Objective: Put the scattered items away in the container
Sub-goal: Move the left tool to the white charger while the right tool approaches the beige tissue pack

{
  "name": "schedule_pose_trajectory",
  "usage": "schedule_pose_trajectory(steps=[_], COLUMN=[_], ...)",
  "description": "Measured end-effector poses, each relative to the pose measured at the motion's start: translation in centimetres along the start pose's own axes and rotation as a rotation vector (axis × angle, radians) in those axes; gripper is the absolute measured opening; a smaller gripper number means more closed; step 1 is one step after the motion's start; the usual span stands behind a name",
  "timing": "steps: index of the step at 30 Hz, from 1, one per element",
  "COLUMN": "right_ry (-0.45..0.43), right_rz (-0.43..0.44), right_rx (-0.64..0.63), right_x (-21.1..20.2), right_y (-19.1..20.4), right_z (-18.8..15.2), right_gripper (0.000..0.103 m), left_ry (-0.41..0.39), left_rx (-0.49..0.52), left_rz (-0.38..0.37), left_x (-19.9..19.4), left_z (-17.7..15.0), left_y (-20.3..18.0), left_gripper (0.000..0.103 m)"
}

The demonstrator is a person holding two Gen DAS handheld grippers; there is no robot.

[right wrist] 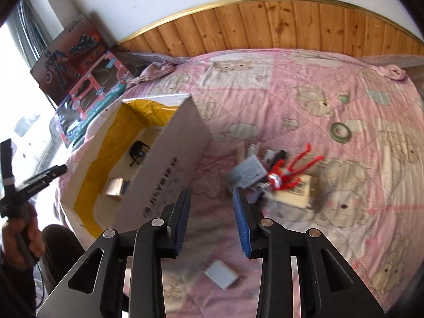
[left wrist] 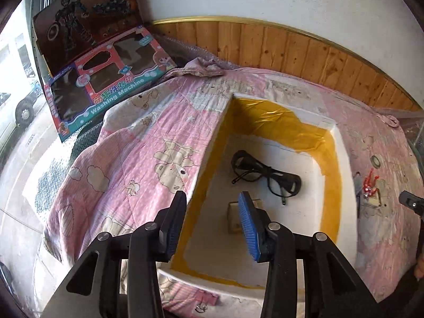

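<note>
- The left claw (left wrist: pixel 212 222) is spread wide with nothing between its blue pads, poised over the near left corner of the white box (left wrist: pixel 341 159).
- Inside the box, at frame centre, lie black glasses (left wrist: pixel 267 175) and a small tan carton (left wrist: pixel 234 217), part hidden behind the right pad.
- The box's inner walls carry yellow tape; it sits on a pink quilt (left wrist: pixel 148 143) with bear prints.
- The right claw (right wrist: pixel 212 222) also gapes empty, above the quilt just right of the box's outer wall.
- Beyond its right finger, mid-frame, is a blurred heap: a red figure (right wrist: pixel 288 169) lying on a beige carton (right wrist: pixel 296 193), and a grey packet (right wrist: pixel 246 172) beside them.
- A green tape ring (right wrist: pixel 340 131) lies apart, upper right.
- A small white box (right wrist: pixel 221 274) rests on the quilt at lower centre.
- A hand (right wrist: pixel 23 238) at far left grips the other tool's handle.
</note>
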State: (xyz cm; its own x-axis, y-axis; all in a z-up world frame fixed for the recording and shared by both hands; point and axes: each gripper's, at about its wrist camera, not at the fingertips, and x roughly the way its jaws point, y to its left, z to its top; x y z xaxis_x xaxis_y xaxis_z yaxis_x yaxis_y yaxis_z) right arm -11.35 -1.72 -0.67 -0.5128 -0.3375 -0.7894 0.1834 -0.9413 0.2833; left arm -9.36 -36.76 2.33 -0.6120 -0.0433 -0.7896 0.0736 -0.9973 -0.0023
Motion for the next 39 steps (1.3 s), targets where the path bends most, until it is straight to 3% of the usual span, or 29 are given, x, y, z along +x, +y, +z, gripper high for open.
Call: schedule_pose_trajectory(steps=[1, 5, 8, 10, 14, 22, 24, 27, 28, 31, 36, 39], right_ry=[0.012, 0.039, 0.038, 0.035, 0.029, 0.106, 0.139, 0.272, 0.279, 0.247, 0.210, 0.188], right_rz=[-0.012, -0.049, -0.069, -0.079, -0.094, -0.139, -0.060, 0.302, 0.321, 0.154, -0.080, -0.141], right_rx=[0.007, 0.041, 0.042, 0.031, -0.048, -0.229, -0.191, -0.067, -0.094, -0.247, -0.443, -0.542], right_x=[0.0, 0.3, 0.5, 0.5, 1.4, 7.4, 8.7, 8.2, 7.4, 6.1, 9.5, 12.0], right_y=[-1.0, -4.0, -5.3, -6.1, -6.6, -9.2, -9.8, -9.4, -8.8, -7.6, -6.7, -5.8], right_z=[-0.8, -3.5, -4.3, -4.4, -3.4, -0.1, -0.1, -1.0, -1.3, -1.7, -0.8, -0.5], right_gripper=[0.038, 0.038, 0.040, 0.042, 0.050, 0.052, 0.053, 0.051, 0.051, 0.053, 0.056, 0.062], left_ry=[-0.014, -0.008, 0.050, 0.096, 0.164, 0.336, 0.338, 0.307, 0.306, 0.301, 0.297, 0.318], left_rx=[0.012, 0.107, 0.186, 0.229, 0.258, 0.234, 0.229, 0.151, 0.115, 0.066, 0.075, 0.084], left_rz=[-0.043, -0.284, -0.427, -0.459, -0.419, -0.340, -0.282, -0.204, -0.219, -0.304, -0.277, -0.260], left_x=[-1.1, -4.6, -5.1, -4.3, -0.4, 7.1, 8.8, 10.5, 10.5, 10.1, 10.2, 10.8], left_z=[-0.3, -2.7, -5.1, -6.8, -9.8, -13.6, -13.8, -12.1, -11.5, -10.9, -11.4, -12.0], left_y=[-1.7, -10.6, -17.5, -21.3, -25.5, -25.6, -25.2, -23.2, -22.4, -21.1, -21.7, -21.9], left_gripper=[0.044, 0.066, 0.067, 0.068, 0.068, 0.068, 0.067, 0.065, 0.062, 0.061, 0.067, 0.067])
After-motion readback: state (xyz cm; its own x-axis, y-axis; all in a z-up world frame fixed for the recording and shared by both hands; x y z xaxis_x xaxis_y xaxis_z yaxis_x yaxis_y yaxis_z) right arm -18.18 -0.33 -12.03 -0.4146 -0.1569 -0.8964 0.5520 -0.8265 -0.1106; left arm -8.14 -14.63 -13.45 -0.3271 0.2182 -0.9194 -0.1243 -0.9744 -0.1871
